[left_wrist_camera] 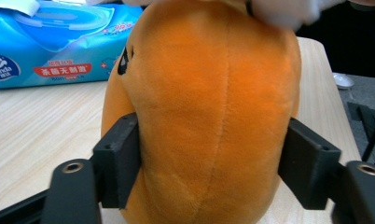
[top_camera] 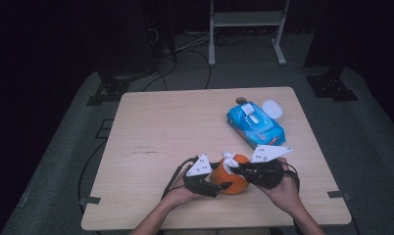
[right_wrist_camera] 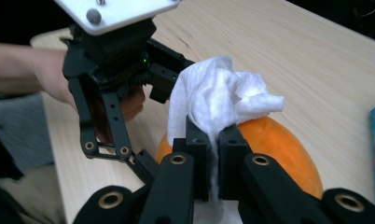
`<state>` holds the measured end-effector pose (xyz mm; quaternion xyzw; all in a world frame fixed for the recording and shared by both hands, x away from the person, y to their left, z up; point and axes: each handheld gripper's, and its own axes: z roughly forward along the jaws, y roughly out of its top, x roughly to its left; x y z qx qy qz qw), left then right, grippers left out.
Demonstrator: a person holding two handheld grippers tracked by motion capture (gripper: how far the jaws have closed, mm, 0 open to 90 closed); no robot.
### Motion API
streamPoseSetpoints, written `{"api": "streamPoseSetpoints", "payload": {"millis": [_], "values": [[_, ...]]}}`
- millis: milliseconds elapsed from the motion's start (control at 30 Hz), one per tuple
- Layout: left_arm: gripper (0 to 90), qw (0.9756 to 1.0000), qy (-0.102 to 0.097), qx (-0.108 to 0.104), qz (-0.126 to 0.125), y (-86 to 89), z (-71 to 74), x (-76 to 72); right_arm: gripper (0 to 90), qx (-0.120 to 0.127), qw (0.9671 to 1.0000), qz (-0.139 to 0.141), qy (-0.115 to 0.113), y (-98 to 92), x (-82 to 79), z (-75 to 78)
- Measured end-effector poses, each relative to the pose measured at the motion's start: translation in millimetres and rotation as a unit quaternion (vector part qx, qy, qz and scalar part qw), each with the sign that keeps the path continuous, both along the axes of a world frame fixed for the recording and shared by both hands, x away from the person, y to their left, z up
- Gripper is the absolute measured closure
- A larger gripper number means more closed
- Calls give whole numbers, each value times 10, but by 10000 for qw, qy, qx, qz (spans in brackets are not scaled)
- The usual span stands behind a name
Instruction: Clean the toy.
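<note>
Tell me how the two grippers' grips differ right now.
The left gripper has its jaws spread wide, clamping the orange plush toy from both sides; the right gripper has its jaws nearly together, pinching a thin white wipe. The left one grips the toy low on its body; the right one holds the wipe on top of the toy. Both are shut on something, and both work on the same toy near the table's front edge.

The high view looks forward and down from above the person's edge of the pale wooden table. Both gripper views sit very close to the orange plush toy, facing it from opposite sides; all views share it.
</note>
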<state>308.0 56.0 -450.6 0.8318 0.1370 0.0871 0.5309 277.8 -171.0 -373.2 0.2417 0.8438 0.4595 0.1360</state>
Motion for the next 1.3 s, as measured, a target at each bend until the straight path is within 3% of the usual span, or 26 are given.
{"api": "streamPoseSetpoints", "payload": {"millis": [100, 233, 367, 467, 567, 667, 867, 933, 1067, 1200, 1300], "values": [[306, 10000, 25, -25, 3, 31, -7, 6, 850, 42, 9998, -209, -4, -100, 62, -4], [262, 9999, 75, -99, -83, 37, -12, 28, 851, 174, 9983, -515, 204, -315, 177, -81], [124, 9996, 196, -195, -42, 22, -54, 60, 850, 162, 9981, -539, 256, -343, 182, -103], [139, 9996, 228, -156, -39, 9, -60, 66, 850, 144, 9985, -485, 191, -279, 158, -80], [160, 9997, 192, -137, -24, -7, -58, 62, 850, 234, 9992, -246, 200, -161, 95, -41], [145, 9996, 213, -195, -11, 15, -63, 67, 850, 63, 9999, -148, 39, -51, 70, -25], [76, 9996, 273, -103, 31, -21, -143, 104, 850, 349, 9980, -430, 290, -287, 178, -56], [128, 9998, 186, -7, 8, -52, -150, 97, 850, 416, 9977, -381, 379, -274, 174, -84], [364, 9999, 29, -109, 81, -8, -28, 73, 850, 421, 9981, -373, 241, -224, 151, -40], [393, 9993, -118, -334, 97, 76, 207, 54, 851, 792, 9960, -411, 96, -293, 145, 79], [398, 9991, -227, -339, 75, 143, 346, 26, 851, 987, 9943, -398, 97, -320, 141, 151]]}}
